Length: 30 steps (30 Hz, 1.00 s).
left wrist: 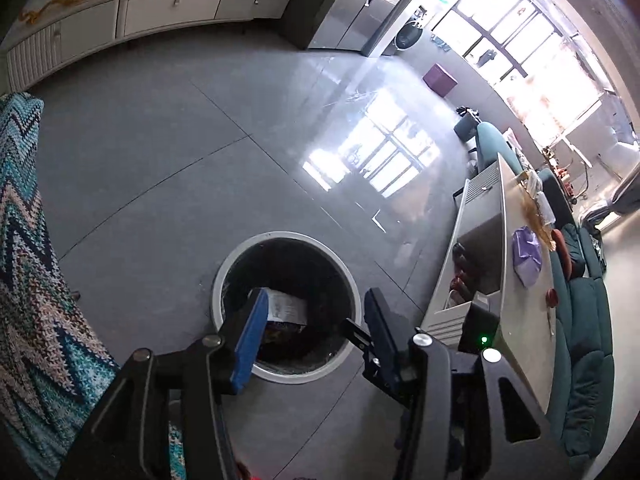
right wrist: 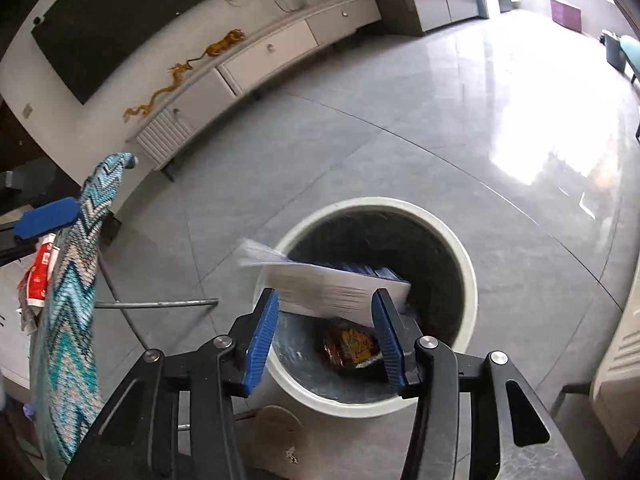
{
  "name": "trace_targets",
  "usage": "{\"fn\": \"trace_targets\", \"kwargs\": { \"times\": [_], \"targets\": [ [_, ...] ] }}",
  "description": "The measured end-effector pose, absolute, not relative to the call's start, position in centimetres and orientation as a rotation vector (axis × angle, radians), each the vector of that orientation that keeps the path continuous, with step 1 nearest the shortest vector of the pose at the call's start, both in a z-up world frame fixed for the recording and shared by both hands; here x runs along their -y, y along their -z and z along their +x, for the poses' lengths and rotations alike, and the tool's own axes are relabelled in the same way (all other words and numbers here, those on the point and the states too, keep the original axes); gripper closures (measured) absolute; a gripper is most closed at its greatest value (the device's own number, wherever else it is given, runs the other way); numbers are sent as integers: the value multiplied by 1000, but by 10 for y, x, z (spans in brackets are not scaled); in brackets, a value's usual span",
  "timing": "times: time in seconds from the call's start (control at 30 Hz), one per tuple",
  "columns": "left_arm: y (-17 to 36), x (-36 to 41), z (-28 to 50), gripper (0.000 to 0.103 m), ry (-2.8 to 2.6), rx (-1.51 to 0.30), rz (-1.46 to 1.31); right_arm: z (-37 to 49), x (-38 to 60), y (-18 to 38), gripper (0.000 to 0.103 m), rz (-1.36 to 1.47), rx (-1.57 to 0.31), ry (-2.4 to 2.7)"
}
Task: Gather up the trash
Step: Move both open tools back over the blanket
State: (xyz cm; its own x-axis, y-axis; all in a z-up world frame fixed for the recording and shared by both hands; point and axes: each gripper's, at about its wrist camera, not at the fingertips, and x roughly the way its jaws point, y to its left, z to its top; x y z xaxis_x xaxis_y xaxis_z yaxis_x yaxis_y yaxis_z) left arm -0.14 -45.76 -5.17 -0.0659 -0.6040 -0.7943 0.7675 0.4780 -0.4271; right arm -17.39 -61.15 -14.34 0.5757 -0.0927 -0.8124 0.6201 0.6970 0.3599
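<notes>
A round bin with a white rim (left wrist: pixel 216 292) (right wrist: pixel 468 280) and a dark inside stands on the grey tile floor below both grippers. In the right wrist view a white printed box (right wrist: pixel 320 288) shows blurred and tilted over the bin's near rim, just past the tips of my right gripper (right wrist: pixel 326 294). Its blue pads stand apart and do not press on the box. An orange snack wrapper (right wrist: pixel 352 346) lies at the bin's bottom. My left gripper (left wrist: pixel 316 296) hangs open over the bin with nothing between its fingers. White paper (left wrist: pixel 286 306) and a colourful wrapper (left wrist: pixel 280 326) show inside the bin.
A knitted zigzag blanket (left wrist: pixel 36 260) (right wrist: pixel 72 300) hangs at the left. A red-and-white wrapper (right wrist: pixel 40 276) shows behind it. A low white cabinet (left wrist: pixel 168 12) (right wrist: pixel 272 52) lines the far wall. A table (left wrist: pixel 516 320) with a purple bag (left wrist: pixel 526 256) and a teal sofa (left wrist: pixel 580 340) stand at the right.
</notes>
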Motion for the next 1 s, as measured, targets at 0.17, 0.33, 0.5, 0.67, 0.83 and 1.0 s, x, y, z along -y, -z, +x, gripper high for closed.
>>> {"fn": "trace_targets", "kwargs": {
  "times": [0.17,0.33,0.5,0.67,0.83,1.0],
  "targets": [
    [33,434,-11,55,1115,-1117,205,-182,609,136,54,702,-839,474],
    [-7,388,-30,54,1074,-957,252,-179,587,90,54,645,-786,439],
    [-39,328,-39,54,1016,-850,239,-172,553,41,52,598,-694,379],
    [-65,249,-37,52,908,-753,190,-161,510,4,51,569,-631,297],
    [-74,173,-27,49,781,-698,148,-143,465,-23,51,509,-613,203],
    [-66,99,-15,48,645,-688,96,-122,428,-43,51,475,-597,127]
  ]
}}
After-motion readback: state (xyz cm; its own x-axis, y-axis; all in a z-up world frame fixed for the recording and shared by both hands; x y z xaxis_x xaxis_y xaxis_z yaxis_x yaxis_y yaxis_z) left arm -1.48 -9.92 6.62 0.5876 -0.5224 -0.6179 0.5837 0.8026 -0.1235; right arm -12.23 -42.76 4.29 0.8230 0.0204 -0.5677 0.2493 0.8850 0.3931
